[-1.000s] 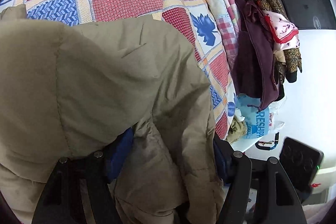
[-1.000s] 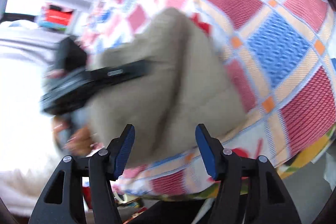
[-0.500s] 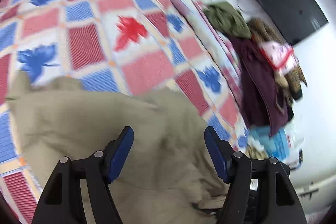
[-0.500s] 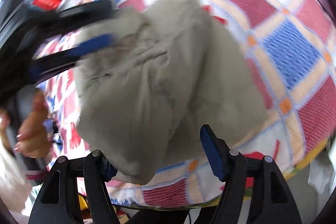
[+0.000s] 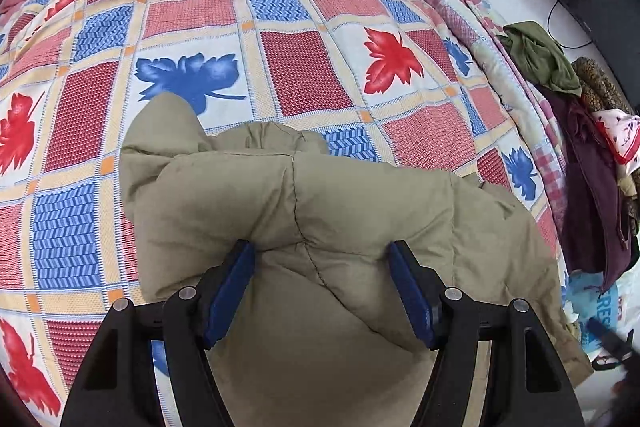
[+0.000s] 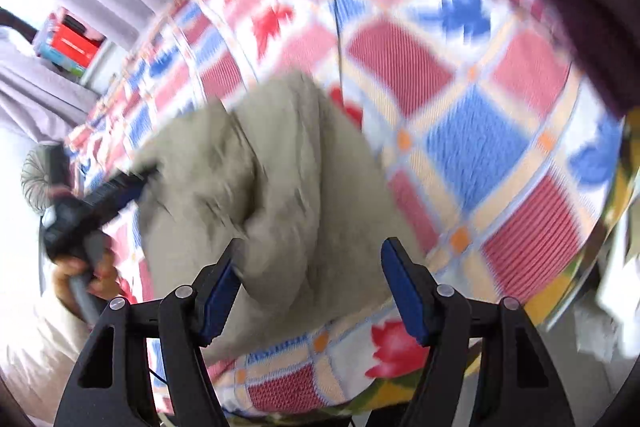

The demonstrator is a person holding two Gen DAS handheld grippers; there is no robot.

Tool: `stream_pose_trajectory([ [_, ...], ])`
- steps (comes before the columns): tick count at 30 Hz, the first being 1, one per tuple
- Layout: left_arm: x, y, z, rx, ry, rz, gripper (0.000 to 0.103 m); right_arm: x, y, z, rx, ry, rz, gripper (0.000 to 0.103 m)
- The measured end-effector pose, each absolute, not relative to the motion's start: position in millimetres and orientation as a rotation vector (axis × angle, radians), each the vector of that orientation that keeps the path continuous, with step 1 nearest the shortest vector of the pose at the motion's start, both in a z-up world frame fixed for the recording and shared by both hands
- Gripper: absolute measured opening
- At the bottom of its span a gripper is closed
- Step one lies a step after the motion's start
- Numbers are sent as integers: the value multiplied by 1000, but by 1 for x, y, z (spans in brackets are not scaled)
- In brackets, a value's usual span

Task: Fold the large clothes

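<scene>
— Bedspread, patchwork with leaf prints, takes up nearly everything. Why work on it?

— Broad flat surface for a bulky khaki jacket, which lies bunched near the bed's near edge, folded over itself so the padding stacks.

— And the heap of clothes along the far side?

— Probably waiting their turn, kept clear of the fold.

— Left gripper?

— Spread, poised above the jacket, pinching nothing.

— Right gripper?

— Jaws have just been opening; jacket shows between them, unpinched, I judge.
</scene>
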State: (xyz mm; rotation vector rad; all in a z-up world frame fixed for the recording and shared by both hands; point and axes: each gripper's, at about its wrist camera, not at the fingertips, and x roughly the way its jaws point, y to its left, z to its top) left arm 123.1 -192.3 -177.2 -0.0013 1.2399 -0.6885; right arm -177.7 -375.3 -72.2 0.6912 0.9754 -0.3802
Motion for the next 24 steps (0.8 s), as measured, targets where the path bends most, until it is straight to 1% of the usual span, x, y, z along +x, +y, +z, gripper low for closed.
stream_pose_trajectory([
  [2,121,-195,-177,4,1236,-685,70,-161,-378,-56,670,945,-316,73],
  [4,121,-194,-177,-4,1241,-681,70,-140,-381,-53,677,974,-210,73],
  [6,122,-192,-176,-9,1249,-679,70,-119,-380,-66,707,1043,-128,73],
  [8,124,-191,-175,-11,1256,-676,70,-98,-374,-88,741,1149,-89,73],
  [10,124,-192,-174,-13,1262,-667,70,-86,-366,-106,723,1218,-75,72],
  [11,124,-194,-173,-13,1264,-662,70,-86,-361,-111,680,1236,-78,67],
  [12,123,-196,-172,-15,1265,-664,70,-88,-354,-114,614,1262,-85,44],
  [13,122,-201,-171,-17,1265,-670,70,-91,-350,-119,560,1294,-88,34],
  [14,120,-206,-170,-18,1265,-675,70,-95,-347,-123,526,1316,-95,28],
  [18,112,-239,-169,-11,1258,-723,70,-116,-351,-147,398,1375,-153,26],
  [19,110,-248,-171,-2,1257,-734,70,-122,-356,-155,413,1386,-167,26],
  [20,108,-256,-174,12,1253,-739,70,-128,-363,-164,443,1394,-186,23],
  [21,107,-264,-177,32,1243,-738,70,-134,-371,-171,478,1388,-200,22],
  [23,109,-273,-186,60,1235,-733,77,-140,-381,-181,506,1361,-210,22],
  [24,111,-276,-190,67,1232,-730,77,-141,-384,-186,505,1349,-212,22],
])
